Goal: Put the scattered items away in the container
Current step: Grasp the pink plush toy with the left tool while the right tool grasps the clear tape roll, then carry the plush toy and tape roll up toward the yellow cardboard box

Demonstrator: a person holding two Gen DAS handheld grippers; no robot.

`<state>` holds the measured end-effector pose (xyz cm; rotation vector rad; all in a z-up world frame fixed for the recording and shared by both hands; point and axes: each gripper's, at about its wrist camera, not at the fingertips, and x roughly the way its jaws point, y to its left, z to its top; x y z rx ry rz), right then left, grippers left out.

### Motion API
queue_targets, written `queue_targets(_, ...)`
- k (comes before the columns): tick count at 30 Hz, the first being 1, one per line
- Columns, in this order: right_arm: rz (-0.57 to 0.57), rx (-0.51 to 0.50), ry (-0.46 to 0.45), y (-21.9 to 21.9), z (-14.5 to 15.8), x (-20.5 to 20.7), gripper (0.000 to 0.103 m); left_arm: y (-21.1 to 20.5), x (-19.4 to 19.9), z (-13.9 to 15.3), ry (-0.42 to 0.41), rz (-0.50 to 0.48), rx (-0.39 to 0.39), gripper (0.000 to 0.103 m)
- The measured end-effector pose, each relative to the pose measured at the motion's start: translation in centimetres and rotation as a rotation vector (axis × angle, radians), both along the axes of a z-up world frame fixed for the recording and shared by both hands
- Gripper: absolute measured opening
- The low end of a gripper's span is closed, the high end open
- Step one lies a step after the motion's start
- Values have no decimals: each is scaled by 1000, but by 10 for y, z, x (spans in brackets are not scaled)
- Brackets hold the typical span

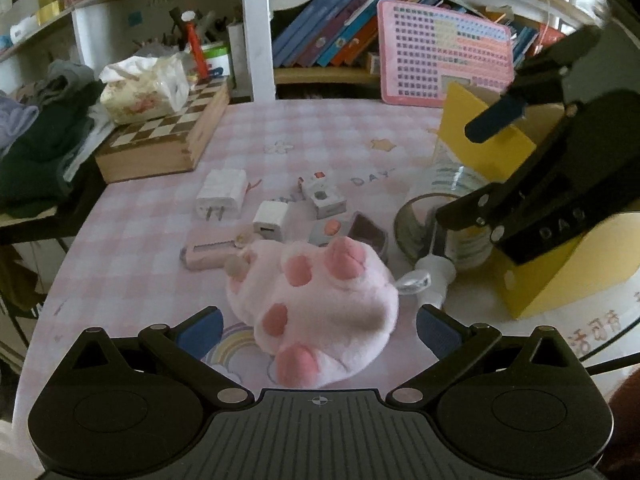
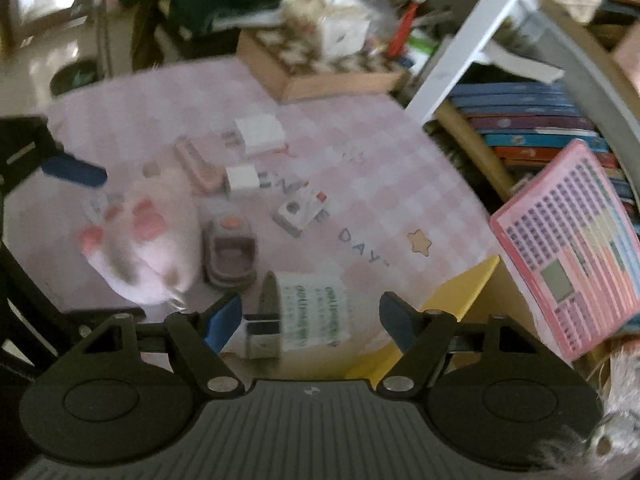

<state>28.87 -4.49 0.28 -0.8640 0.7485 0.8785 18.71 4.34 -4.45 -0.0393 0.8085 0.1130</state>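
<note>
My left claw point(image 1: 320, 326) stands open, its blue pads either side of the plush paw point(image 1: 316, 304) but not pressing it; the paw lies on the desk point(image 1: 132, 248) just in front of me. My right claw point(image 2: 310, 322) is also open and empty, over the clear bottle point(image 2: 308, 312) lying on its side against the yellow box point(image 1: 560, 280), which I take to be the container.

Risks as I judge them:
- The plush is soft and wide. A shallow pinch may catch only fur and let it slip on the lift.
- The two chargers point(image 1: 222, 194), the pink case point(image 1: 208, 256) and the small grey device point(image 1: 366, 236) sit right behind the paw and could get shoved across the desk.
- The right-wrist view is blurred, so my aim is uncertain. A nudge could roll the bottle.
- The claws are close and could collide.
</note>
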Motion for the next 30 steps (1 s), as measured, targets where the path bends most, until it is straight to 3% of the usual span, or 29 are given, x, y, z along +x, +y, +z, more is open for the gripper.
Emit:
queue_targets(6, 67, -108, 41, 12, -15, 20, 67, -3, 14, -13, 29, -16, 41, 103)
queue_targets(11, 102, -172, 67, 20, -30, 26, 49, -3, 21, -24, 54, -40, 59, 101)
queue_targets(13, 99, -167, 93, 21, -33, 29, 41, -1, 23, -28, 61, -42, 55, 95)
queue_targets(16, 95, -152, 113, 23, -32, 32, 41, 5, 25, -33, 85, -49, -6, 71)
queue_targets(17, 91, -145, 118, 22, -32, 32, 40, 6, 24, -33, 89, -46, -10, 70)
queue_targets(21, 19, -73, 193, 17, -27, 42, 40, 14, 18, -29, 77, -30, -40, 62)
queue_targets(26, -131, 94, 328, 4, -16, 58, 40, 42, -5, -9, -1, 103, -164, 61)
queue_targets(30, -283, 266, 518, -5, -13, 76, 40, 59, -21, 4, -56, 167, -228, 61)
